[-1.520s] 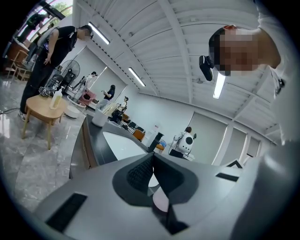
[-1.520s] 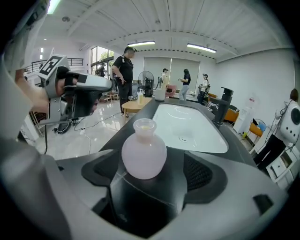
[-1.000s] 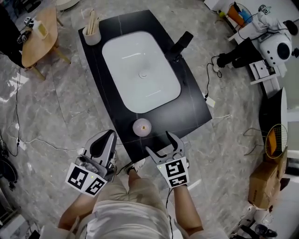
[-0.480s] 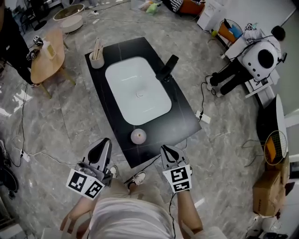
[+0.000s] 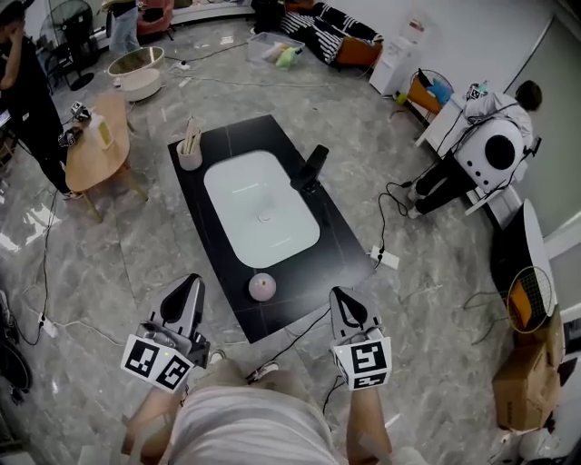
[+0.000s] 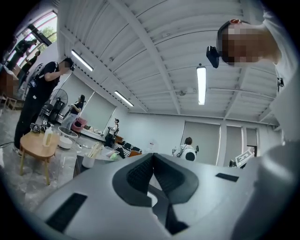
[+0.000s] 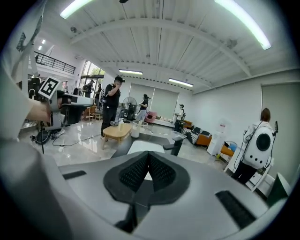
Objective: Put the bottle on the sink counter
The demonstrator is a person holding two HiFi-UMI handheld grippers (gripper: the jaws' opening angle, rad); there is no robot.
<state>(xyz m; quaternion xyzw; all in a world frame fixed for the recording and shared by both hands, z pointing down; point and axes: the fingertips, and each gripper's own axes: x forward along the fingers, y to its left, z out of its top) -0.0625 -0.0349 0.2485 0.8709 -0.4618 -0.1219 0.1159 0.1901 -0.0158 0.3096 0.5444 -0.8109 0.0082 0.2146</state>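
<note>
The floor (image 5: 127, 254) is glossy grey marble-look tile crossed by loose cables (image 5: 379, 227), under a white ribbed ceiling (image 7: 159, 42) with long tube lights (image 6: 201, 85). A round wooden table (image 5: 95, 150) stands at the left. A striped sofa (image 5: 318, 20) and a white water dispenser (image 5: 397, 62) sit by the far white wall (image 5: 481, 27), with a fan (image 5: 77, 41) at the back, a cardboard box (image 5: 519, 377) at the right, and bright windows (image 7: 91, 75) beyond the table.

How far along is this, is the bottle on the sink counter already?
Looks finished. Done: the bottle stands on the black sink counter, beside the basin's near end. In hand: nothing; left gripper and right gripper are both shut, empty, clear of the counter. Left: nothing visible.
</note>
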